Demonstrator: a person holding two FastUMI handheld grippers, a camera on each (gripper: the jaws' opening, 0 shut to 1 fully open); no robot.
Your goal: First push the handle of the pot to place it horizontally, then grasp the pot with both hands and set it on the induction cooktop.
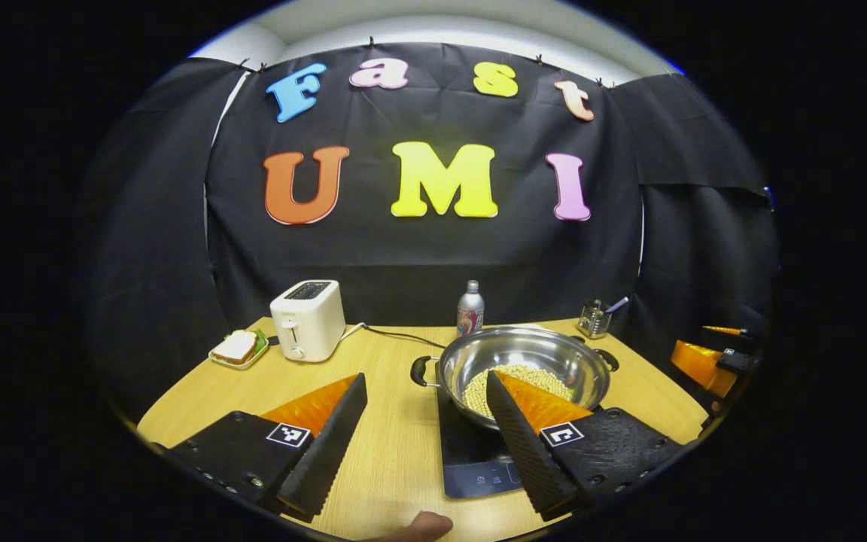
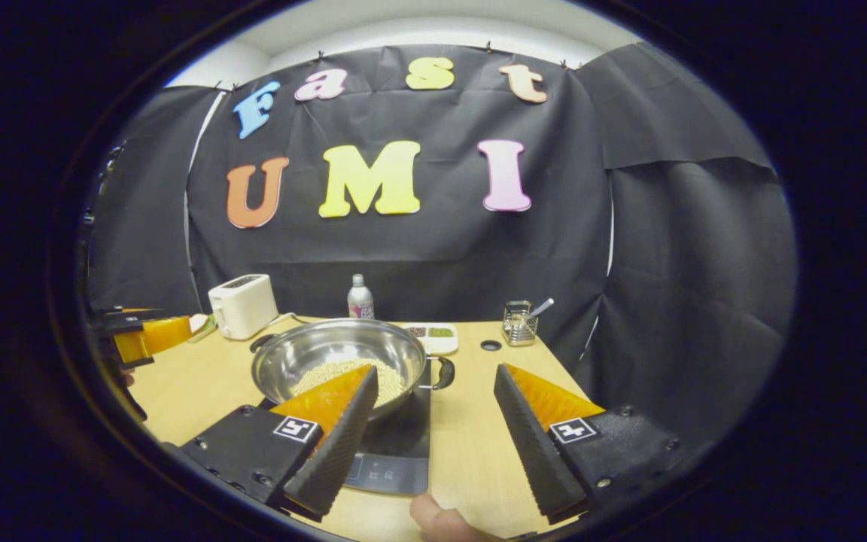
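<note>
Both grippers, left [image 1: 426, 403] and right [image 2: 436, 395], are held low flanking the pot [image 1: 524, 365], jaws released; cooktop [image 1: 471, 459] partly hidden.

Left gripper [image 1: 426, 388]: jaws spread wide, fingers apart, held above the near edge of the tabletop; nothing between them. Right gripper [image 2: 435, 376]: jaws likewise wide apart, above the near edge. A fingertip [image 1: 422, 525] shows beneath each gripper.
</note>
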